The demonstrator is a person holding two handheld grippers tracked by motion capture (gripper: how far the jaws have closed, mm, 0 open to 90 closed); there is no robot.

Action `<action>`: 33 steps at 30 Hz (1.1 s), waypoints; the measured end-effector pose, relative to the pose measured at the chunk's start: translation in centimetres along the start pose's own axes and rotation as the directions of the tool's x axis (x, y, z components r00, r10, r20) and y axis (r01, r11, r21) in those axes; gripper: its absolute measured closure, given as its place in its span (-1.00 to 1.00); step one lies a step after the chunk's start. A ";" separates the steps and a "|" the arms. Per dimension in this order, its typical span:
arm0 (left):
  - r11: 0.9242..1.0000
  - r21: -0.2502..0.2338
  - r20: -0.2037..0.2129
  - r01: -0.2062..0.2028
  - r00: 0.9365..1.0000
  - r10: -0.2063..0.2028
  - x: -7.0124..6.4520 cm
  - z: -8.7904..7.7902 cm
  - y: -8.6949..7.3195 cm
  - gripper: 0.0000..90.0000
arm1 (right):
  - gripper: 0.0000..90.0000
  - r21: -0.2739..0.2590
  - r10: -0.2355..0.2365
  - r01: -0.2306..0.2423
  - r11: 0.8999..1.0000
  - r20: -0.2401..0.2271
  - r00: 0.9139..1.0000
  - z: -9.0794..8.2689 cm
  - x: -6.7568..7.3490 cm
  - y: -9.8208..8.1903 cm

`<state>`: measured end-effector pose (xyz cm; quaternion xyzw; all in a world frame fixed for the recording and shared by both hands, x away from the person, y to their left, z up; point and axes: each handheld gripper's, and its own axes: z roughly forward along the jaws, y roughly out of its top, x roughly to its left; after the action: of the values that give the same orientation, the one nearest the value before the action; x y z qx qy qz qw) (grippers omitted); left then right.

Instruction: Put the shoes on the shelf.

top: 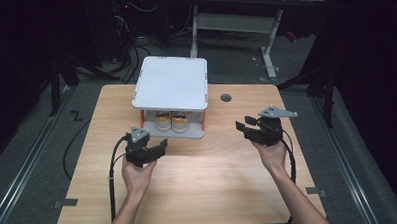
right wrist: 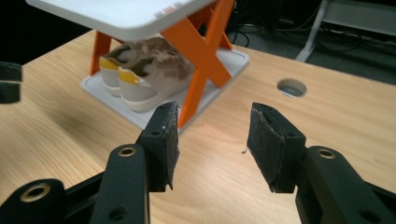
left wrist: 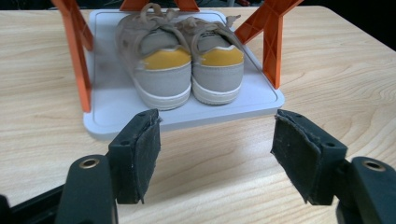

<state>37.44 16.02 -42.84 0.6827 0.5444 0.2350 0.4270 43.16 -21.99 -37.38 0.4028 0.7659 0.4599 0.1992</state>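
Observation:
A small two-tier rack (top: 170,83) with white shelves and orange legs (right wrist: 201,60) stands at the back middle of the wooden table. On its lower shelf (left wrist: 116,107) sits a pair of grey sneakers (left wrist: 187,70) with yellow heel patches, heels toward me; they are also seen as sneakers (top: 172,122) under the top shelf (right wrist: 121,14). My left gripper (top: 157,149) hovers just in front of the rack, open and empty, its jaws (left wrist: 215,144) framing the shelf's front edge. My right gripper (top: 244,128) is off the rack's right side, open and empty, pointing (right wrist: 212,140) toward the sneakers (right wrist: 135,79).
A round cable hole (top: 226,97) lies in the tabletop right of the rack, seen again as the hole (right wrist: 292,87). Bare wood spreads in front of both hands. Behind the table stand a desk frame (top: 266,34) and floor cables (top: 134,49).

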 end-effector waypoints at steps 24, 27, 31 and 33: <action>0.999 0.047 -0.014 0.028 1.000 -0.027 1.5 -0.2 -3.8 -0.28 | 0.13 0.063 0.075 -0.080 0.995 0.073 0.994 -1.3 -2.5 -8.0; 0.997 0.064 -0.016 0.036 0.999 -0.036 1.7 0.1 -4.4 -0.28 | 0.13 0.076 0.085 -0.092 0.993 0.086 0.993 -1.3 -2.9 -9.1; 0.996 0.084 -0.024 0.042 0.999 -0.040 2.0 0.6 -4.8 -0.26 | 0.10 0.089 0.094 -0.103 0.991 0.105 0.990 -1.2 -3.3 -10.0; 0.995 0.092 -0.030 0.046 0.999 -0.044 2.1 0.8 -5.0 -0.26 | 0.08 0.100 0.098 -0.110 0.989 0.118 0.988 -1.0 -3.6 -10.4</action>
<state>35.99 17.98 -47.77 0.6859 0.5758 0.2096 0.3925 40.08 -28.04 -46.14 0.4776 0.7548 0.4046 0.1963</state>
